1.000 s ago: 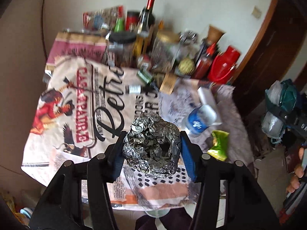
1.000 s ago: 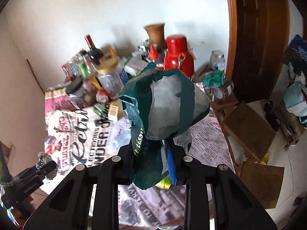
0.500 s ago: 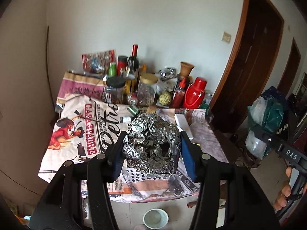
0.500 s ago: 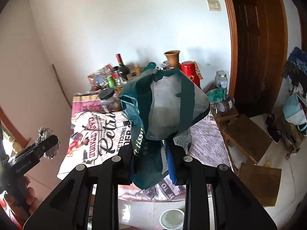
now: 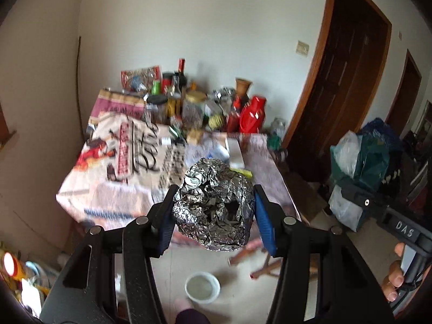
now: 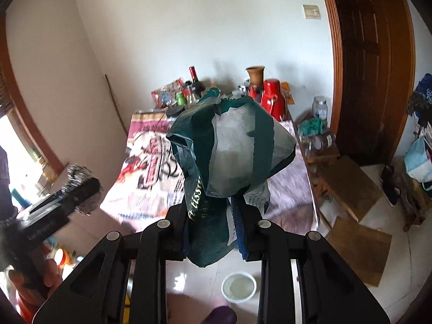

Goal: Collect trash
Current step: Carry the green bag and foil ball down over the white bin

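Foil ball (image 5: 213,206): crumpled, clamped btwn left gripper (image 5: 213,210) fingers, held in air off the table (image 5: 108,199), prob so it can go in w/ the rest. Right gripper (image 6: 213,226) pinches green plastic bag (image 6: 229,156) bunched upright, carried clear of floor.

Left gripper (image 5: 213,210) low centre of its frame, blue pads (image 5: 263,224) clamped on a crumpled foil ball (image 5: 213,205), right gripper (image 6: 213,224) low centre, jaws pinching a green plastic bag (image 6: 226,156), bare fingers (image 5: 395,279) at lower right edge
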### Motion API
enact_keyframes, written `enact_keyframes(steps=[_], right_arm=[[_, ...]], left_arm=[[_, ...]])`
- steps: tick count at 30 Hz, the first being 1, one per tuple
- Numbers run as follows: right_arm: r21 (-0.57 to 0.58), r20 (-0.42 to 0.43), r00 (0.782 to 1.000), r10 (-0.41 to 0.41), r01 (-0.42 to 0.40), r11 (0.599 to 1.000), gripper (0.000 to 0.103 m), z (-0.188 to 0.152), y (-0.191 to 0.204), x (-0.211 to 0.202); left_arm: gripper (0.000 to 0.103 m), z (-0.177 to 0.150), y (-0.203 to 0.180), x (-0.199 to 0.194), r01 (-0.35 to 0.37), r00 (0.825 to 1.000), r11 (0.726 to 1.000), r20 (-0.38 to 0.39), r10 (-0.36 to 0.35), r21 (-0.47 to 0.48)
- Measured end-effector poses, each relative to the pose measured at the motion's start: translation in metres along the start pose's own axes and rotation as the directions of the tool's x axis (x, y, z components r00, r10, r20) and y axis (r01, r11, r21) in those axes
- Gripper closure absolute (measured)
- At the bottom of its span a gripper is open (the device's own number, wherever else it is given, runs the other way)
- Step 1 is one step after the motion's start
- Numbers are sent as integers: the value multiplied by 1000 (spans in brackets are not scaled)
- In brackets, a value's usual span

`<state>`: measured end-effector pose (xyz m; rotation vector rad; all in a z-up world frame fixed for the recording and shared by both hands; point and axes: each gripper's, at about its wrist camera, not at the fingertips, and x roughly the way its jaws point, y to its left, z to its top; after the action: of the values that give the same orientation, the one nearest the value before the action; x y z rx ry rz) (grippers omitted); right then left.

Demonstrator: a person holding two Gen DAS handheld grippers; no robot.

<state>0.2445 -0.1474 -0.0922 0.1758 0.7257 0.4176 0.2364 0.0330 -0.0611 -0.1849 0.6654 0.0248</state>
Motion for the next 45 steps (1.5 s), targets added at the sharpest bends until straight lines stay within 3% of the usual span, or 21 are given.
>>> enact_keyframes(steps=[7,13,19,24,31,39,45], right_arm=[[-11,-58,998,9,-10,1000,78,-27,-8,-12],[17,-137,991,8,-6,1000,78,-51,-15,9],[45,-218,976,10,0,999,78,-79,-14,59],[103,-290,957,31,-1,995,78,-120,-15,121],[152,-409,912,34,31,988,78,-214,-27,222],[111,-518,855,22,42,993,78,-316,-52,325],[105,-545,837,42,18,994,78,-371,-73,388]], left_arm=[[50,-39,-23,-21,-8,999,1000,-42,8,1],[50,-63,-13,1,-2,994,1000,-107,-1,-25],[50,-95,17,57,-31,984,999,-178,28,-12],[50,-143,53,130,-30,963,999,-267,35,20],[50,-221,90,226,-32,938,999,-343,45,42],[50,-319,125,324,-39,909,999,-415,34,-3],[50,-380,150,380,-74,894,997,-444,57,-20]])
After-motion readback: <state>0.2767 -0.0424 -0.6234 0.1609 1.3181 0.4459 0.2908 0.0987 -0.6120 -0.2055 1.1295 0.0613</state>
